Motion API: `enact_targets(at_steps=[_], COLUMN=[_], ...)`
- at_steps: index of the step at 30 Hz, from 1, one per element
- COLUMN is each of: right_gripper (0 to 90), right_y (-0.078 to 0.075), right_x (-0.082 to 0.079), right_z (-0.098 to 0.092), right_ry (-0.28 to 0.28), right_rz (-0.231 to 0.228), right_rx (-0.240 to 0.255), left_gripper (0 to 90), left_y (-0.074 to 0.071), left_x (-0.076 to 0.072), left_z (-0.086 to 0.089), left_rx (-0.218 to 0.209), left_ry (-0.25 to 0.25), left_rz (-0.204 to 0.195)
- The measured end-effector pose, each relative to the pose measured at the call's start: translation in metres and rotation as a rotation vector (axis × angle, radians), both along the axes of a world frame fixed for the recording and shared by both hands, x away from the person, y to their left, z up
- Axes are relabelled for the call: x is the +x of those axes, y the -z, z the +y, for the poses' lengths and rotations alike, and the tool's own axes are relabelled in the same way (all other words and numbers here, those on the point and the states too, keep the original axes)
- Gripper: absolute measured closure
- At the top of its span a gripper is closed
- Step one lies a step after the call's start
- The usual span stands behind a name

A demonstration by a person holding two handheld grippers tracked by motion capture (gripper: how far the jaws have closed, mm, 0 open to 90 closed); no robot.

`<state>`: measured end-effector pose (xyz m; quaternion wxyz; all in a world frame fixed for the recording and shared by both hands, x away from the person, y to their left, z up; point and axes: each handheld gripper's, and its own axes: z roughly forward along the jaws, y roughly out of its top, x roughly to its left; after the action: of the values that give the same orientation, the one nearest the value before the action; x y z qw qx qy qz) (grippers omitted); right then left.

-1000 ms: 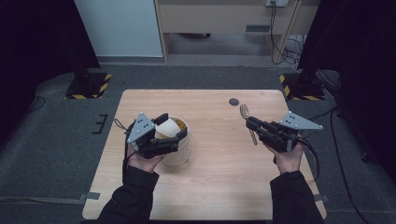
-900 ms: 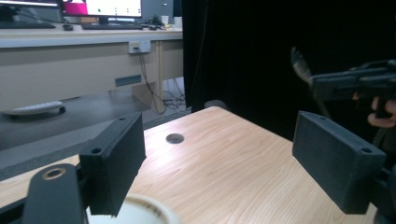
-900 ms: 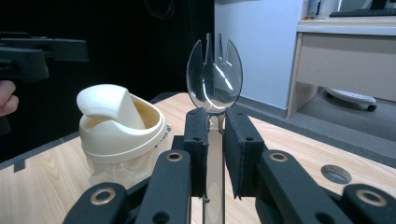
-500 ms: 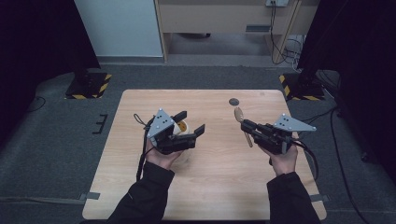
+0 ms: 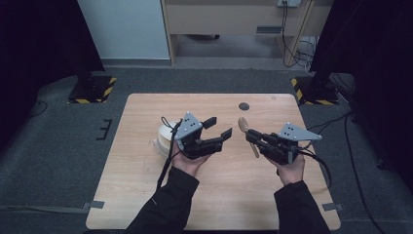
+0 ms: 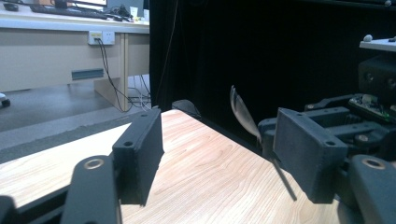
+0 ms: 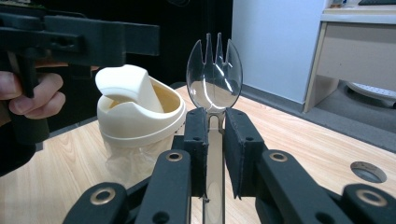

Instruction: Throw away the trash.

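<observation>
A cream paper cup [image 5: 162,139] with a folded-up lid stands left of centre on the wooden table [image 5: 136,195]; the right gripper view shows the cup [image 7: 140,112] too. My left gripper [image 5: 219,126] hovers just right of it and points toward the right hand. Its jaws have just been closing but still stand apart, with nothing between them [image 6: 224,154]. My right gripper [image 5: 251,138] is shut on the handle of a clear plastic spork [image 7: 214,79], head up. The left gripper view shows the spork [image 6: 240,112] edge-on.
A small round hole [image 5: 244,106] sits in the table near its far edge. Beyond the table are a white panel [image 5: 126,29], a wooden desk [image 5: 229,19] and two striped floor stands [image 5: 92,87]. Grey carpet surrounds the table.
My left gripper let go of the cup and moved right toward the spork, its jaws narrowing. The cup stays where it was. The right gripper has hardly moved.
</observation>
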<state>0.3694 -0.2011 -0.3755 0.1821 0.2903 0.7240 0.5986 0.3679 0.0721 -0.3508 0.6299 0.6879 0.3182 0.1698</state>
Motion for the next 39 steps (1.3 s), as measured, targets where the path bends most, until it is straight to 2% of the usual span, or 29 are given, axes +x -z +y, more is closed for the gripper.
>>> enact_targets(at_steps=[6, 12, 18, 20, 24, 29, 32, 33, 34, 35, 39], right_gripper=[79.5, 79.5, 79.5, 79.5, 79.5, 79.5, 79.4, 79.4, 79.8, 85.8, 81.6], right_y=[0.004, 0.006, 0.009, 0.009, 0.009, 0.010, 0.010, 0.010, 0.010, 0.010, 0.009], right_x=[0.000, -0.001, -0.001, -0.001, -0.001, -0.001, -0.001, -0.001, -0.001, -0.001, -0.001], right_z=[0.000, 0.001, 0.004, 0.005, 0.006, 0.006, 0.007, 0.007, 0.007, 0.007, 0.007], right_ry=[-0.003, -0.010, -0.020, -0.027, -0.032, -0.037, -0.033, -0.033, -0.035, -0.039, -0.047], right_rz=[0.014, 0.015, 0.019, 0.019, 0.021, 0.022, 0.022, 0.022, 0.023, 0.022, 0.022], right_rx=[0.006, -0.002, -0.005, -0.005, -0.004, -0.002, -0.003, -0.003, -0.001, 0.002, 0.009], left_gripper=[38.7, 44.0, 50.5, 57.9, 63.0, 73.5, 76.9, 81.4, 81.4, 83.1, 84.0], left_y=[0.003, 0.010, 0.013, 0.014, 0.015, 0.017, 0.017, 0.017, 0.017, 0.017, 0.017], left_x=[0.004, 0.008, 0.012, 0.012, 0.013, 0.014, 0.015, 0.015, 0.015, 0.015, 0.014], left_z=[-0.009, -0.023, -0.032, -0.035, -0.037, -0.039, -0.040, -0.040, -0.040, -0.040, -0.041], left_rx=[-0.022, -0.010, -0.023, -0.022, -0.028, -0.036, -0.063, -0.063, -0.070, -0.073, -0.067], left_ry=[0.006, 0.015, 0.026, 0.024, 0.024, 0.016, 0.012, 0.012, 0.013, 0.012, 0.018], left_rz=[0.033, 0.059, 0.093, 0.097, 0.116, 0.151, 0.176, 0.176, 0.177, 0.179, 0.169])
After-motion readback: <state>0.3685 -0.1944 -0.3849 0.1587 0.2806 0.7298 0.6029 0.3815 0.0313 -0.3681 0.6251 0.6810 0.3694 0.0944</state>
